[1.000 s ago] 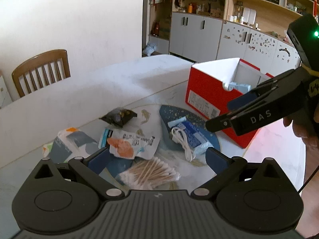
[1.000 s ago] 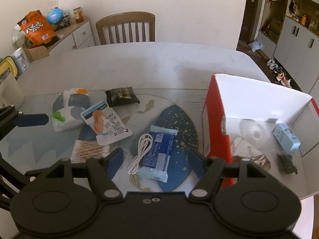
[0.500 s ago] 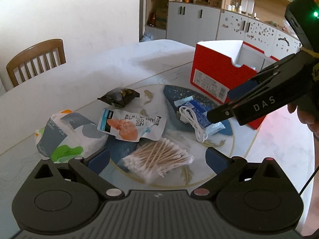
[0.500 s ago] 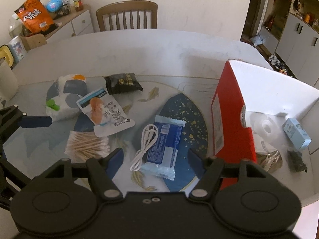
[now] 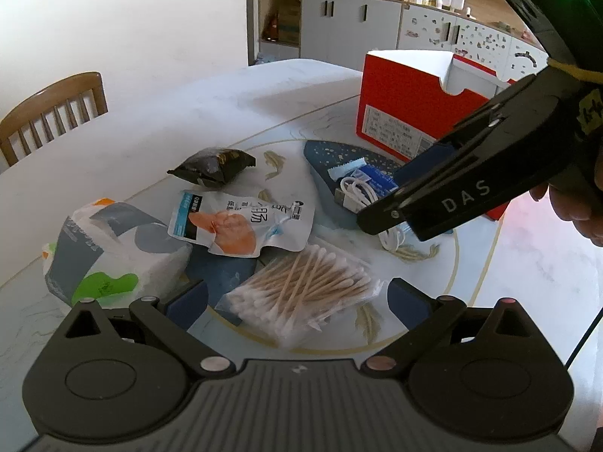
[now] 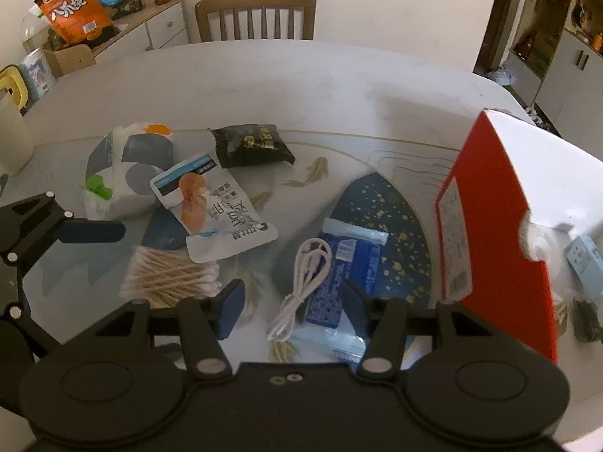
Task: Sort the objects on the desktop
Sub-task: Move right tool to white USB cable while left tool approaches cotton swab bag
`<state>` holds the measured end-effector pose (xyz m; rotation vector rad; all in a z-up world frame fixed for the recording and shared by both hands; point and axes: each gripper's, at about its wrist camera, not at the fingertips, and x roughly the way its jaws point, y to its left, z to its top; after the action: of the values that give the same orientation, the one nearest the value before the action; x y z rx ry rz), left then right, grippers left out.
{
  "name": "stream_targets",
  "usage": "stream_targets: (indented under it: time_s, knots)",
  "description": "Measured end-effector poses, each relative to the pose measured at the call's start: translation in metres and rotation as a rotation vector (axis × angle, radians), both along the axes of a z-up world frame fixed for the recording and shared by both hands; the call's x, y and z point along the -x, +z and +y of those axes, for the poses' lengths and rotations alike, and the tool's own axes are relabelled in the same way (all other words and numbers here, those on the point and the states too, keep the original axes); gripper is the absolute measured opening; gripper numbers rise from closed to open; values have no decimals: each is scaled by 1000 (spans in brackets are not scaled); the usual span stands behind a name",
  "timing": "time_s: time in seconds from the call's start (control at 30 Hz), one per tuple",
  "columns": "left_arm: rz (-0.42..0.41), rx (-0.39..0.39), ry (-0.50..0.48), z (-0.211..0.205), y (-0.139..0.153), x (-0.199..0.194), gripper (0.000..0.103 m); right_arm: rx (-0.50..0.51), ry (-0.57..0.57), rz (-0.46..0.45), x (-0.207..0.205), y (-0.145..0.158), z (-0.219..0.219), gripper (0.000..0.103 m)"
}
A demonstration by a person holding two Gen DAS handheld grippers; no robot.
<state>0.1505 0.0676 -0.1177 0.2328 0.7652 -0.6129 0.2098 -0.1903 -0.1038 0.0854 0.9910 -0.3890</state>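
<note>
My left gripper [image 5: 297,301] is open, its jaws either side of a clear bag of cotton swabs [image 5: 301,288] on the table. My right gripper [image 6: 294,305] is open, low over a white coiled cable [image 6: 305,282] lying on a blue wet-wipe packet [image 6: 341,282]; both also show in the left wrist view, the cable [image 5: 358,192] partly hidden by the right gripper. A white snack pouch [image 5: 241,218], a black snack packet [image 5: 213,165] and a tissue pack [image 5: 109,248] lie to the left. The red box [image 6: 501,226] stands at right.
The red box holds a small pale blue carton [image 6: 586,260] and a dark packet [image 6: 586,324]. A wooden chair [image 6: 256,15] stands behind the table. A sideboard [image 6: 113,34] with an orange snack bag is at far left. A white container [image 6: 11,139] stands at the table's left edge.
Both grippers have come down and forward towards the table. The left now brackets the cotton swab bag; the right has closed in on the cable and blue packet. Both stay open.
</note>
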Motion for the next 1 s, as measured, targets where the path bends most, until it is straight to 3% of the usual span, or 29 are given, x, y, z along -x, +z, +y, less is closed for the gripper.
stream_targets:
  time_s: [0.2, 0.47, 0.63, 0.9, 1.0]
  knots:
    - [-2, -13, -37, -6, -9, -8, 102, 9, -11, 22, -10, -8, -3, 47]
    - [14, -17, -71, -10, -17, -7, 101, 7, -4, 23, -16, -12, -3, 45]
    - [36, 7, -95, -8, -17, -2, 99, -33, 28, 30, -22, -14, 0, 27]
    - [2, -25, -107, -13, -18, -6, 92, -10, 31, 49, -27, -20, -3, 28]
    - [-12, -25, -122, -15, -18, -7, 85, 9, 46, 49, -27, -21, -2, 28]
